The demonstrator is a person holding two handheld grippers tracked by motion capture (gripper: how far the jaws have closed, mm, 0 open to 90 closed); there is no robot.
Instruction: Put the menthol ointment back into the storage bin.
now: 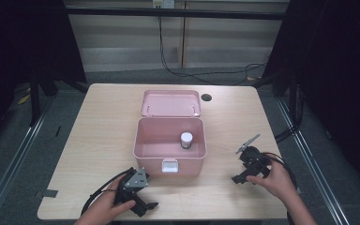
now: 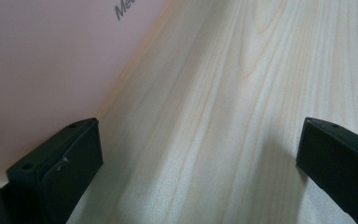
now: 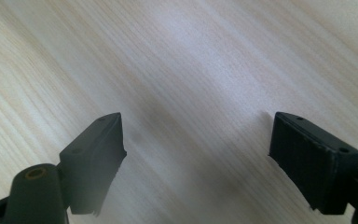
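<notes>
Open pink box (image 1: 169,143) mid-bench (image 1: 103,122), white-capped jar (image 1: 186,139) inside. Left tool (image 1: 143,197) just beside its front corner, right tool (image 1: 248,164) well apart; both wide open, holding nothing.

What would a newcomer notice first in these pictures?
The open pink box at the middle of the table, its lid laid back behind it, and a small white-capped jar standing inside at the right. Next, the left gripper near the box's front left corner and the right gripper farther right, both with jaws apart and holding nothing.
</notes>
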